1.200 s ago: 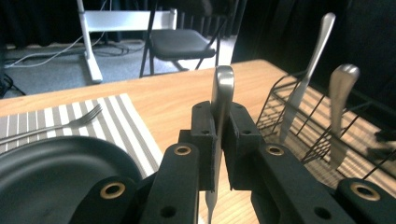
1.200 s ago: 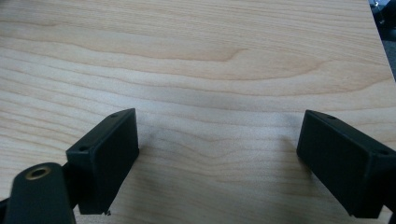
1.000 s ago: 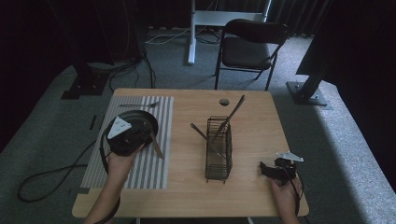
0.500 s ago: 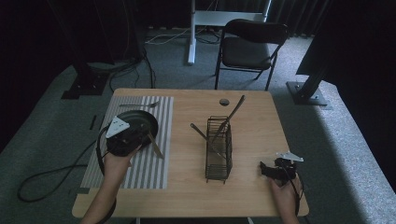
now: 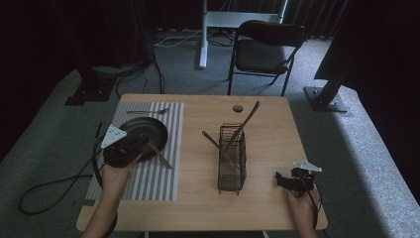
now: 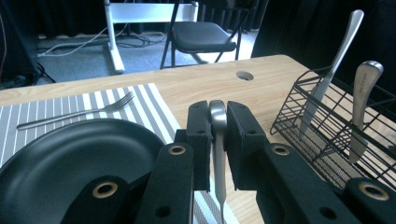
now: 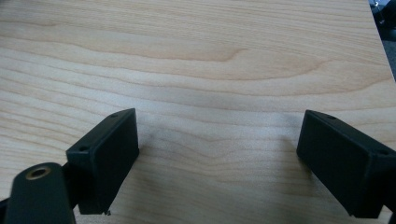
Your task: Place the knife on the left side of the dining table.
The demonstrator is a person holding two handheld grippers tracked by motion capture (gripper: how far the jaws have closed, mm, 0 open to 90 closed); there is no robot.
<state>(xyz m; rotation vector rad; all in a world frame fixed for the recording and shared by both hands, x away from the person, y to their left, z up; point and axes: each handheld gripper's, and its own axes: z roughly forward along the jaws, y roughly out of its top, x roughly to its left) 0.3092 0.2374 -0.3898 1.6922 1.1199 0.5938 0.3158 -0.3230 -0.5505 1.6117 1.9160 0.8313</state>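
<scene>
A: Left tool (image 6: pixel 217 140) has its jaws pressed tight on a slim silver utensil handle (image 6: pixel 218 135), rounded end poking up between the pads, the rest running down out of frame. Brushed steel, plain.

B: From the high view that's a knife (image 5: pixel 159 154), lying slantwise off the rim of the black plate (image 5: pixel 148 130) and out over the striped placemat (image 5: pixel 163 173). The left tool (image 5: pixel 141 146) has it at the plate's near edge, with the left hand (image 5: pixel 119 171) behind it.

A: The left gripper view adds a fork (image 6: pixel 74 115) on the mat beyond the plate, tines to the right. Up top it's just a thin glint (image 5: pixel 147 111).

B: And the wire cutlery basket (image 5: pixel 232 158) mid-table holds tall pieces leaning out. Close in, two handles (image 6: pixel 365 100) stand in the basket (image 6: pixel 322 135); one reads as a knife.

A: Right tool (image 7: pixel 217 158)?

B: Jaws spread wide, nothing between them, just bare pale wood of the table (image 7: pixel 210 56) beneath. The high view puts that right tool (image 5: pixel 282 180) near the front right corner, well apart from the basket.
</scene>
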